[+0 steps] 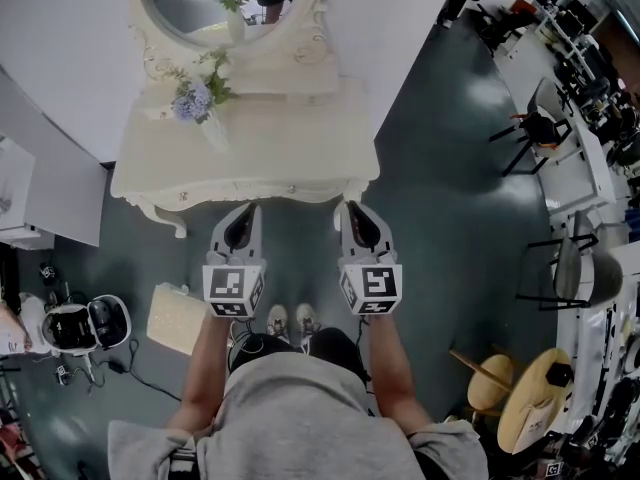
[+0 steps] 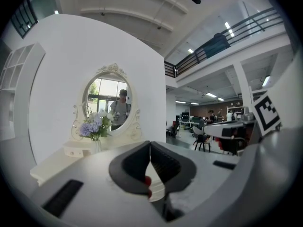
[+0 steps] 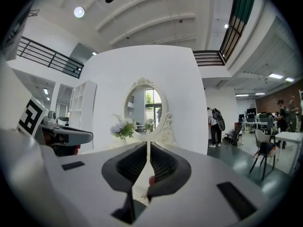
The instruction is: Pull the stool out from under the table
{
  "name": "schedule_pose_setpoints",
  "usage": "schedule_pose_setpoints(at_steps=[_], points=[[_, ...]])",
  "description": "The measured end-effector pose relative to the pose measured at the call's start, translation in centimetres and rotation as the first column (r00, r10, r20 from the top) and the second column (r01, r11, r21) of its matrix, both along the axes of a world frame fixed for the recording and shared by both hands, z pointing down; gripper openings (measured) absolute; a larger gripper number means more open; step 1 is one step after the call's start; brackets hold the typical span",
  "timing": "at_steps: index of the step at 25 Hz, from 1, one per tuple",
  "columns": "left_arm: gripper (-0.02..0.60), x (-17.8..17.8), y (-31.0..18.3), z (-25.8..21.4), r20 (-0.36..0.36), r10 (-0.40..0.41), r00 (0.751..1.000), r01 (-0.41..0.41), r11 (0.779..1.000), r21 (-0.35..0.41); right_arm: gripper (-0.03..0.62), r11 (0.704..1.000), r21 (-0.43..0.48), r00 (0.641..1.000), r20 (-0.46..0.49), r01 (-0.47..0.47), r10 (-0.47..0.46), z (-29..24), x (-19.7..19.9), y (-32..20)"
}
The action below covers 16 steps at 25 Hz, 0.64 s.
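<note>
The white dressing table with an oval mirror stands straight ahead of me. No stool shows in any view; the table top hides the space under it. My left gripper and right gripper hang side by side just short of the table's front edge and point at it. In the left gripper view the left gripper has its pads together with nothing between them. In the right gripper view the right gripper is shut too, and empty. Both are raised above the table top.
A vase of flowers stands on the table's left. A cream padded square lies on the floor at my left, beside loose gear. Black chairs and round wooden stools stand on the right. My shoes are between the grippers.
</note>
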<state>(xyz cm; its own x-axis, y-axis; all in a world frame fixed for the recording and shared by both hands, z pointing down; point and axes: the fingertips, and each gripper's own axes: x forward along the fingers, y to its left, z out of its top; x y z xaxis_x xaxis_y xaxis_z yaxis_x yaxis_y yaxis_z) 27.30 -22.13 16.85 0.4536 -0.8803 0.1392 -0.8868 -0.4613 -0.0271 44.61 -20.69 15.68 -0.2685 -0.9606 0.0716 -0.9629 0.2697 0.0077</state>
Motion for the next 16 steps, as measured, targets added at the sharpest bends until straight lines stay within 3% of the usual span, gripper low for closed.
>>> schedule_pose_setpoints(at_steps=[16], points=[[0.006,0.19,-0.81,0.31,0.014,0.004,1.0,-0.004,1.0,0.002,0.034,1.0,-0.008,1.0,0.005,0.006,-0.006,0.26,-0.29,-0.77]])
